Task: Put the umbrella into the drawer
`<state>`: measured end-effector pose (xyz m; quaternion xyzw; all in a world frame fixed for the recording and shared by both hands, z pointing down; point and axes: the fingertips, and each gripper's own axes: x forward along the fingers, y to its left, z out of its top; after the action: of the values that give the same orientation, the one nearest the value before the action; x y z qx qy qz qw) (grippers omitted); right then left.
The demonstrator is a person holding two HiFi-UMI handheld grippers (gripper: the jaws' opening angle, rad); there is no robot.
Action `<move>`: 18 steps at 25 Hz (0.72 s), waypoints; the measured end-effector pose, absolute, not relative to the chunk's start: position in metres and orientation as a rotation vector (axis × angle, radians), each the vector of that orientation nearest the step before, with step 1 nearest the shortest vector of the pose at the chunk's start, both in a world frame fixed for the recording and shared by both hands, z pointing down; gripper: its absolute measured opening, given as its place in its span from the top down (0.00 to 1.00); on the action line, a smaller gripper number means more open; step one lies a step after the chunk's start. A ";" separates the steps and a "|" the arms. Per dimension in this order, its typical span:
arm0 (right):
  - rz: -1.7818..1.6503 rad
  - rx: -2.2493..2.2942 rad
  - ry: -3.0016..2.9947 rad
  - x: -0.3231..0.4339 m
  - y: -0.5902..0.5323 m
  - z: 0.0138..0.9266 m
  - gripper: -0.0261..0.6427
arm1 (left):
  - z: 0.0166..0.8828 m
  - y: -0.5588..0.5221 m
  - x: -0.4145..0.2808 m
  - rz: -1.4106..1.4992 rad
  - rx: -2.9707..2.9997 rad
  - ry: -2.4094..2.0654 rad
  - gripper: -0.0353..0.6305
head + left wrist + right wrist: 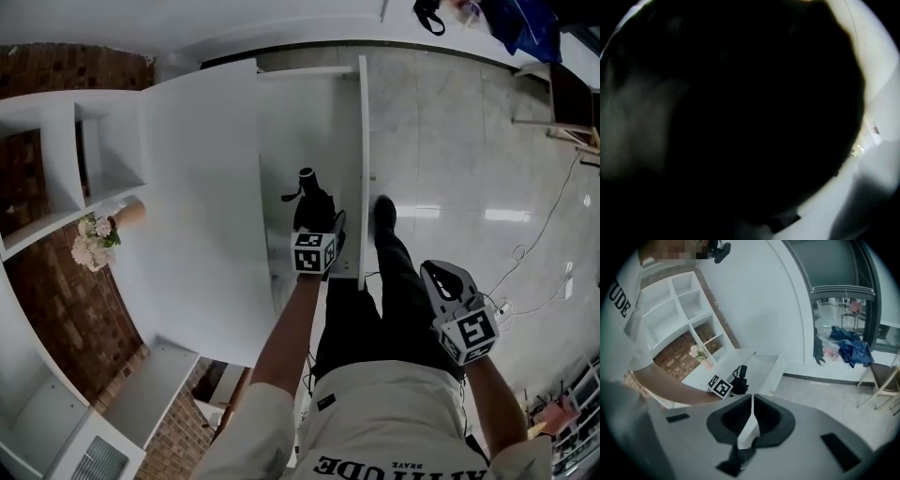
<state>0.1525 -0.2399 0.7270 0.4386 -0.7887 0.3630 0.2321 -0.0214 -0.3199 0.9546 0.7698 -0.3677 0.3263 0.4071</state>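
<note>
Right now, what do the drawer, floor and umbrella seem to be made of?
Drawer: probably painted or laminated board, smooth white; flat, even panels. Floor: polished stone or tile; bright glare, faint veins. Umbrella: black, likely fabric, matt; no shine.

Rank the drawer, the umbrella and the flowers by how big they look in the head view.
1. Drawer: by far the largest.
2-3. Umbrella and flowers: they look about alike, and the umbrella is partly hidden, so I won't rank them.
</note>
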 end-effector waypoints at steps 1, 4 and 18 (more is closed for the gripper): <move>1.002 1.201 -2.165 0.155 -0.240 0.730 0.91 | 0.960 -0.321 -0.022 0.837 1.934 -0.944 0.56; 1.020 1.192 -2.154 0.161 -0.240 0.737 0.91 | 0.971 -0.324 -0.026 0.871 1.918 -1.013 0.56; 1.063 1.130 -2.152 0.177 -0.248 0.759 0.91 | 1.000 -0.340 -0.029 0.965 1.832 -1.243 0.53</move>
<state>0.1767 -0.2483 0.7594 0.4132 -0.7871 0.3889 0.2419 -0.0288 -0.3400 0.9996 0.7092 -0.4812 0.3733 0.3552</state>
